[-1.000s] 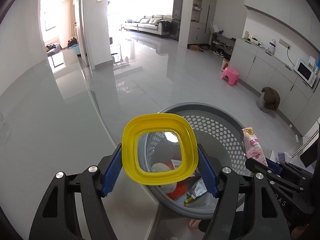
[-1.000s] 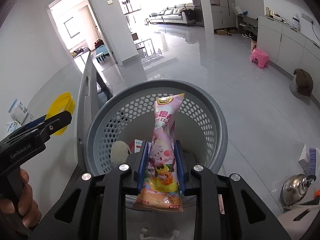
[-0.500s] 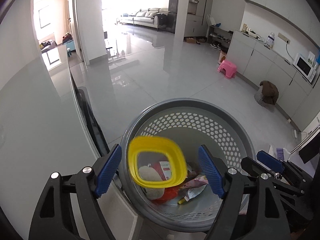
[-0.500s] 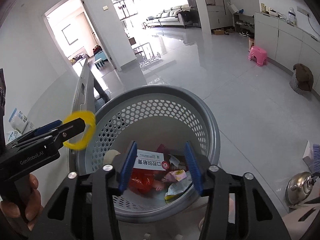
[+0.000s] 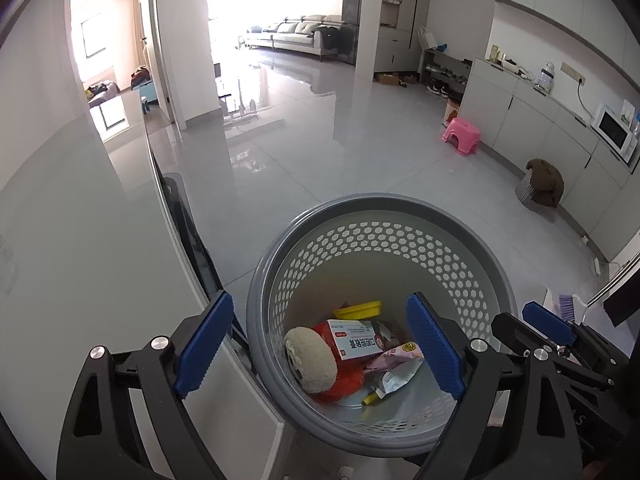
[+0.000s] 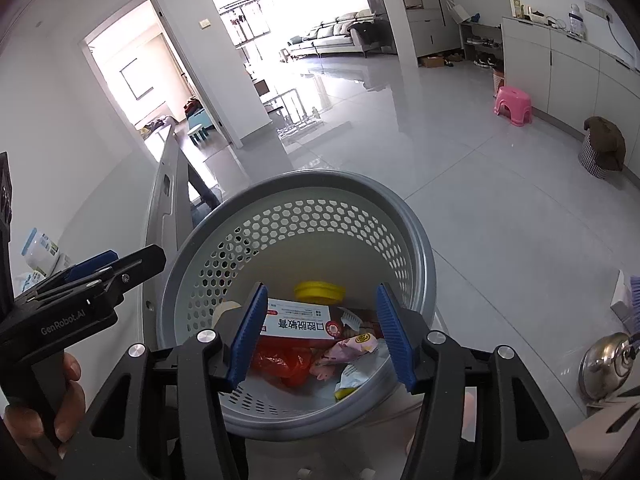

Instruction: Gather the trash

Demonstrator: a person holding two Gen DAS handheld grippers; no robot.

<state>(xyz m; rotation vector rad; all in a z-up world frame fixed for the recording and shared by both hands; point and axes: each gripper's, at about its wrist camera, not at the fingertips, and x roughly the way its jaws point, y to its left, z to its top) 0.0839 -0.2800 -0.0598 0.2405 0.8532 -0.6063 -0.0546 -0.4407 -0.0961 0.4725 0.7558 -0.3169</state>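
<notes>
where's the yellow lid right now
In both wrist views the yellow lid lies inside the grey basket, at the far side of the trash pile, just behind the white and red box.

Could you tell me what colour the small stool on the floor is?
The stool is pink, clearest in the right wrist view.

a round grey basket (image 5: 460,220) with a honeycomb-perforated wall stands on the glossy floor beside a table edge, its mouth open upward. trash lies heaped at its bottom: a yellow lid (image 5: 357,309) tilted against the far wall, a white carton (image 5: 354,338) with red print lying flat on top, a crumpled red bag (image 6: 286,362) under it, a pink snack packet (image 6: 352,346) on its side just beside the carton, and a beige round pad (image 5: 310,358) leaning at the left wall.
</notes>
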